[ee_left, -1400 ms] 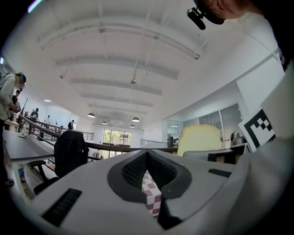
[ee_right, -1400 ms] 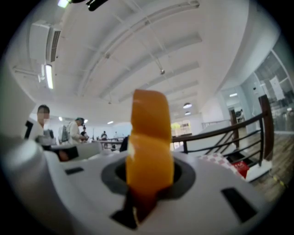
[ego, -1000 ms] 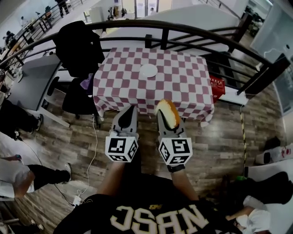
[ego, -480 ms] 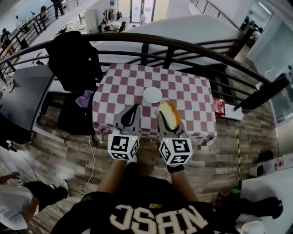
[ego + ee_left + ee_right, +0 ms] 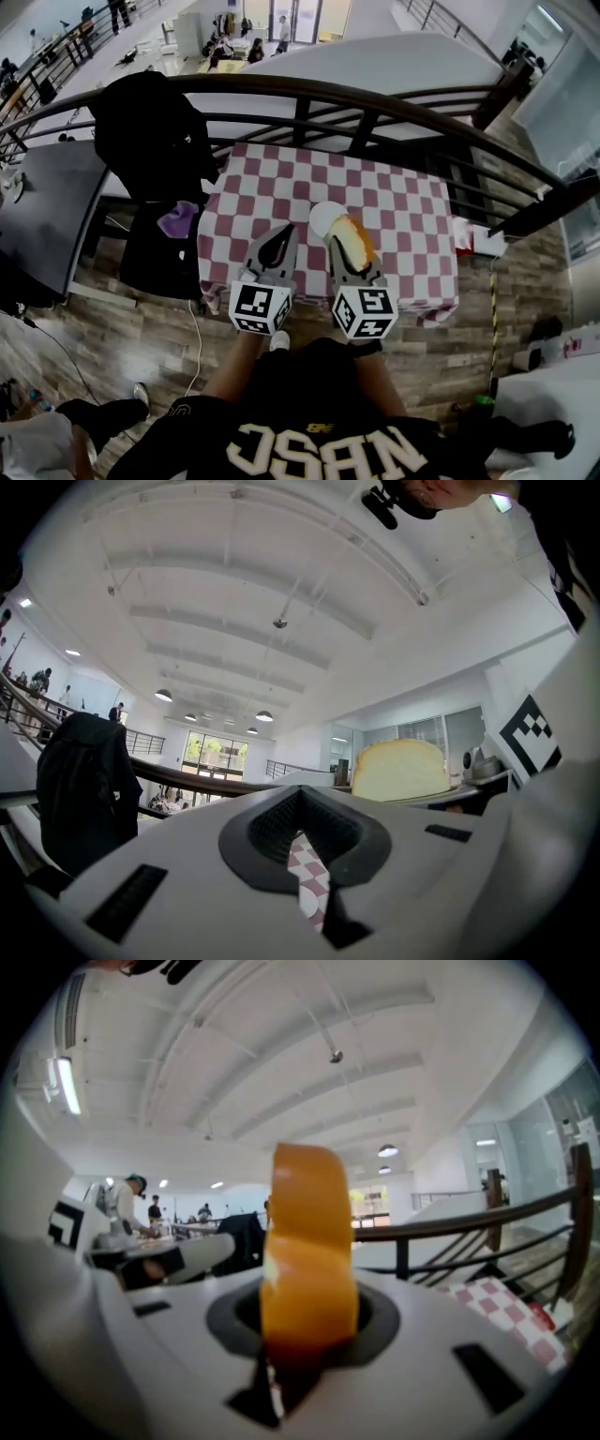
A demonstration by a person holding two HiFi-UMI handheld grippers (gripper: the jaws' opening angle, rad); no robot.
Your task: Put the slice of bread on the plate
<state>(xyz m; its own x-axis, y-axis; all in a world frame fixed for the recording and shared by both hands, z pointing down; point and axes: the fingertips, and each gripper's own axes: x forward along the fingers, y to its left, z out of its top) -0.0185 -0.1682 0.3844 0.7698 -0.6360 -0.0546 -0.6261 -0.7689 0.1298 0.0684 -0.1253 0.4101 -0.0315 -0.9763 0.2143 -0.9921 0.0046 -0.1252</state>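
The slice of bread (image 5: 353,240), pale with an orange-brown crust, stands on edge with my right gripper (image 5: 345,246) shut on it. In the right gripper view the bread (image 5: 309,1241) fills the middle, crust toward the camera. The white plate (image 5: 322,216) lies on the red-and-white checked table (image 5: 412,216), just beyond and left of the bread. My left gripper (image 5: 276,249) hovers beside the right one over the table's near edge, shut and holding nothing. The left gripper view shows the bread (image 5: 401,769) off to the right, and checked cloth through the slit between the jaws.
A dark curved railing (image 5: 375,105) runs behind the table. A black jacket (image 5: 150,122) hangs over a chair at the left, with a purple cloth (image 5: 176,220) below it. A grey table (image 5: 47,216) stands farther left. Wooden floor surrounds the table.
Both grippers have moved forward together toward the table. They now hang over its near edge, and the bread has come close to the plate.
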